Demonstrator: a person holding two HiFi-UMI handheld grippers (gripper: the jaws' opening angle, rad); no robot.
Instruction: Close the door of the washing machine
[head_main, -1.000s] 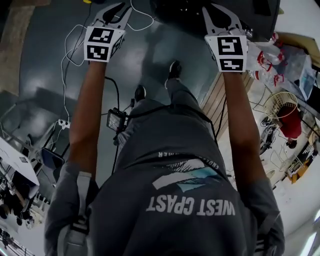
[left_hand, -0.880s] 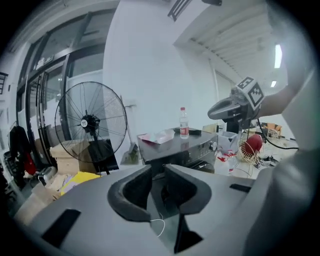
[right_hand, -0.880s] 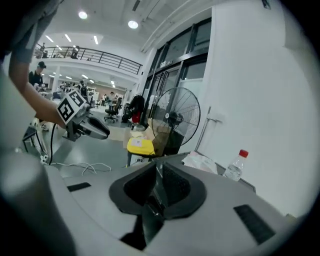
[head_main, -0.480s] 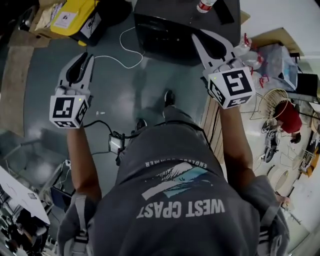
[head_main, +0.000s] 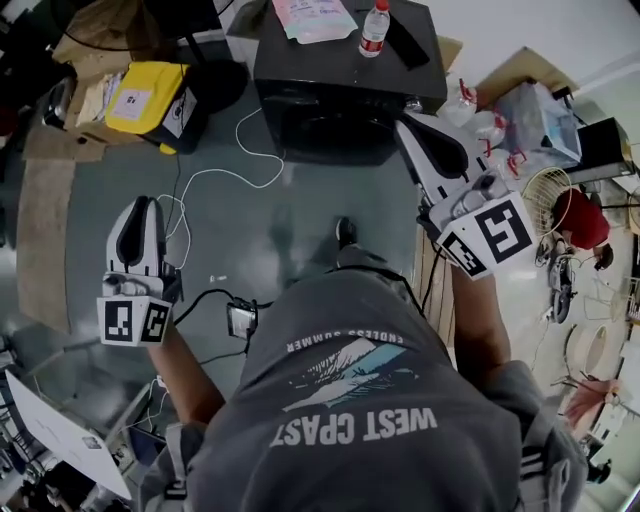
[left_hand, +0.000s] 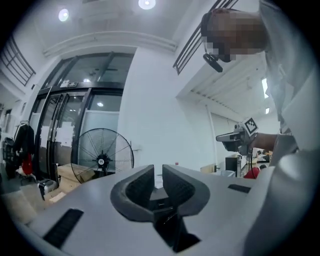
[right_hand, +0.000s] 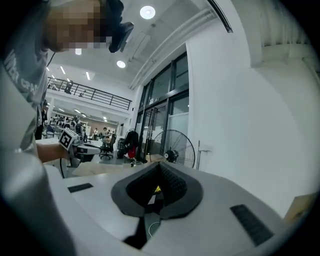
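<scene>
**A:** What does the head view give you?

**B:** I see the washing machine (head_main: 345, 95) at the top, its dark front turned towards me. I can't tell from here whether the door sits flush. 1 bottle (head_main: 374, 28) stands on top of it. The fingertips of my right gripper (head_main: 404, 123) lie at the machine's right front corner in the picture, and I can't tell whether they touch it. My left gripper (head_main: 140, 203) hangs over the floor (head_main: 300, 220). The machine is well ahead of its fingertips and off to the right, with a white cable (head_main: 247, 150) lying between.

**A:** And the left gripper view?

**B:** The 2 fingers (left_hand: 139, 186) are closing, with a narrow slit between them and nothing in it. A fan (left_hand: 102, 156) stands far beyond the tips to the left, and the right gripper shows off to the right.

**A:** The right gripper view?

**B:** Those fingers (right_hand: 172, 185) are clenched together on nothing. The fan sits far back, just right of the tips.
</scene>
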